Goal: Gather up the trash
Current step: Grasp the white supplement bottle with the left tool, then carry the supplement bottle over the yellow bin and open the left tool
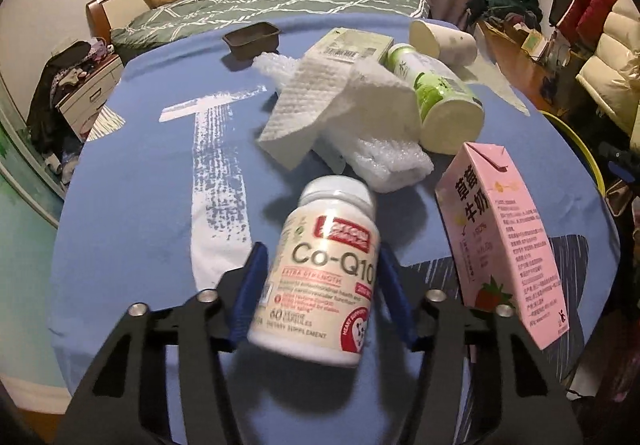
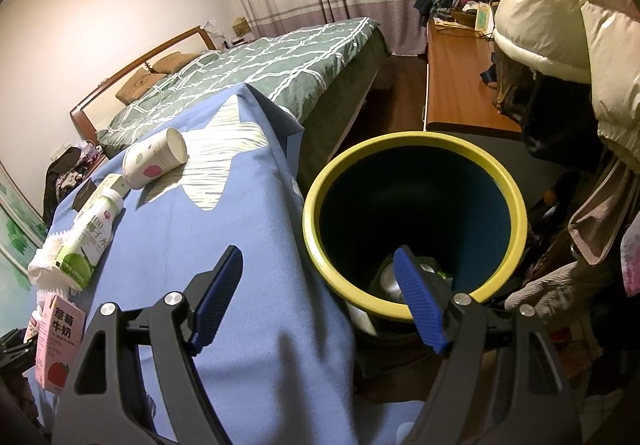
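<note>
My left tool (image 1: 320, 281) clamps mid-label on the supplement bottle (image 1: 326, 277) near the surface's (image 1: 132, 185) front edge, rigid, slick, probably light; right tool (image 2: 320, 301) gapes empty by the bin (image 2: 416, 149).

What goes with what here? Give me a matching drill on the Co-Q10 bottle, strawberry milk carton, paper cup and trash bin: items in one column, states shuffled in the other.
Items:
1. Co-Q10 bottle
2. strawberry milk carton
3. paper cup
4. trash bin

States:
A. lying on its side on the blue cloth
B. between the left gripper's blue fingers
C. yellow rim, beside the table
D. standing upright

Pairs: 1-B, 2-D, 3-A, 4-C
</note>
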`<state>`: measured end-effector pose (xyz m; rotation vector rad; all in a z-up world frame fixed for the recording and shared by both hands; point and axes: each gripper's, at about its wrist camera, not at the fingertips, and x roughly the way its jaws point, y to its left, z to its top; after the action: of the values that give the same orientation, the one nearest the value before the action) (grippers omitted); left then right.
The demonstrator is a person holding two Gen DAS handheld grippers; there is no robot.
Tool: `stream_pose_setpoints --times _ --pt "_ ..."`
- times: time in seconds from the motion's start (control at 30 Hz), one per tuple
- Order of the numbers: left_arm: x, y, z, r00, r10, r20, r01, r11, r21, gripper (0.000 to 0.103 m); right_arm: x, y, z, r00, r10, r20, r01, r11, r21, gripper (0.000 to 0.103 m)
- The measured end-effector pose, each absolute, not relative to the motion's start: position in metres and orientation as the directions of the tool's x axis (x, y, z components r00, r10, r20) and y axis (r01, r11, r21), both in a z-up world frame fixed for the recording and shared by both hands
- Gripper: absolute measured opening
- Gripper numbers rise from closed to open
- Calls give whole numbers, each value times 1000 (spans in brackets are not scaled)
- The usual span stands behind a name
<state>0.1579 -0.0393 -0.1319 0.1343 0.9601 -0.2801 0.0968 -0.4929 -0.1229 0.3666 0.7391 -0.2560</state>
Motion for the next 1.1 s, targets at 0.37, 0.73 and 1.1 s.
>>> stream_pose_setpoints --times 0.37,0.73,1.1 --pt "126 -40 -84 637 -190 -747 314 949 26 48 94 -495 -124 719 -80 -690 338 908 247 74" --pt "126 -148 -29 616 -401 -679 504 862 -52 48 69 -526 -116 732 -148 -665 398 885 241 74" --pt "160 -357 -58 431 -516 -741 704 706 -83 48 34 -579 -120 711 -255 -655 502 837 219 74"
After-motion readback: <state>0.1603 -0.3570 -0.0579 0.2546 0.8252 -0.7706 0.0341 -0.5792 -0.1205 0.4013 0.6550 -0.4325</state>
